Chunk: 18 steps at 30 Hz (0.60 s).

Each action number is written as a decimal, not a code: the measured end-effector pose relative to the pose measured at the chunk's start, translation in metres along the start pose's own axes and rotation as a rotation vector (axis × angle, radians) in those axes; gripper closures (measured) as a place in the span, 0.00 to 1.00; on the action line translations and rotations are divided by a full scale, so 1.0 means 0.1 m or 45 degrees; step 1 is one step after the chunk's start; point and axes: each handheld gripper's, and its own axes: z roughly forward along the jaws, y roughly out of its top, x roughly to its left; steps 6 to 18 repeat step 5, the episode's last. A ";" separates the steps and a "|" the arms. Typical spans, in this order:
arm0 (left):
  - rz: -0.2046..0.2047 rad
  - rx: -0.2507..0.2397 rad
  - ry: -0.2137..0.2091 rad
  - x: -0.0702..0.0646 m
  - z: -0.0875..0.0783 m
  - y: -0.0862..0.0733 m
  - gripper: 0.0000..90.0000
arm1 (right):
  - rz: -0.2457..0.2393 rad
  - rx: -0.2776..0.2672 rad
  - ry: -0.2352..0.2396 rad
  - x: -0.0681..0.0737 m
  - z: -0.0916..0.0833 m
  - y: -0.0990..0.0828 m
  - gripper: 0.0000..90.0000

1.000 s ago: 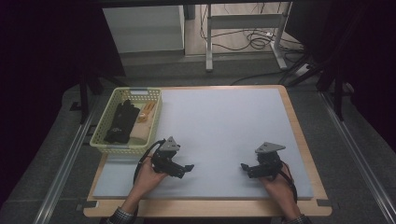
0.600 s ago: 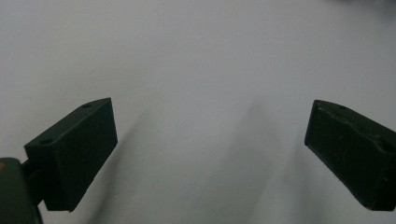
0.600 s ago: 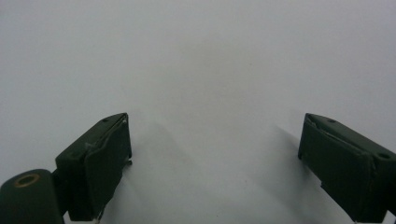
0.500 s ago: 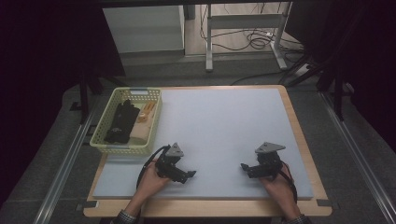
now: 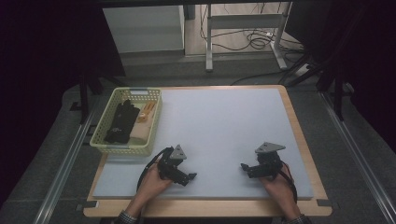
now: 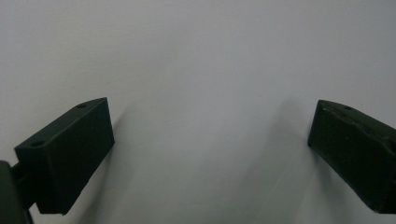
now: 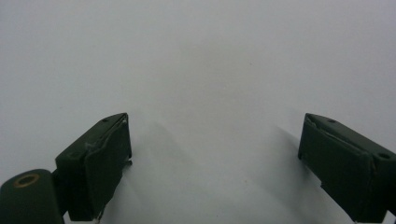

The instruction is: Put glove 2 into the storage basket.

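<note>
- The bench [image 5: 224, 121], a pale grey sheet on a wooden board, bears everything.
- A yellow-green basket [image 5: 108, 145] sits at the bench's far left, with a black bundle [image 5: 120, 122] and a tan item [image 5: 145, 113] lying inside.
- The left tongs [image 5: 190, 177] rest low at the near left, just right of the basket's near corner; jaws spread wide, holding nothing.
- The right tongs [image 5: 244, 167] sit at the near right, well apart from the left tongs; jaws likewise gape wide over bare sheet, empty.
</note>
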 end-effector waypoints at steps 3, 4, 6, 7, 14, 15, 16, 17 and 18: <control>0.001 0.000 0.002 0.00 0.00 0.00 0.00 | 0.001 -0.001 0.000 0.00 0.00 0.00 0.10; 0.002 0.000 0.003 0.00 0.00 0.00 0.00 | -0.001 0.000 -0.001 0.00 0.00 0.00 0.10; 0.002 0.000 0.003 0.00 0.00 0.00 0.00 | 0.001 0.000 0.001 0.00 0.00 0.00 0.10; 0.002 0.000 0.003 0.00 0.00 0.00 0.00 | 0.001 0.000 0.001 0.00 0.00 0.00 0.10; 0.002 0.000 0.003 0.00 0.00 0.00 0.00 | 0.001 0.000 0.001 0.00 0.00 0.00 0.10; 0.002 0.000 0.003 0.00 0.00 0.00 0.00 | 0.001 0.000 0.001 0.00 0.00 0.00 0.10; 0.002 0.000 0.003 0.00 0.00 0.00 0.00 | 0.001 0.000 0.001 0.00 0.00 0.00 0.10; 0.002 0.000 0.003 0.00 0.00 0.00 0.00 | 0.001 0.000 0.001 0.00 0.00 0.00 0.10; 0.002 0.000 0.003 0.00 0.00 0.00 0.00 | 0.001 0.000 0.001 0.00 0.00 0.00 0.10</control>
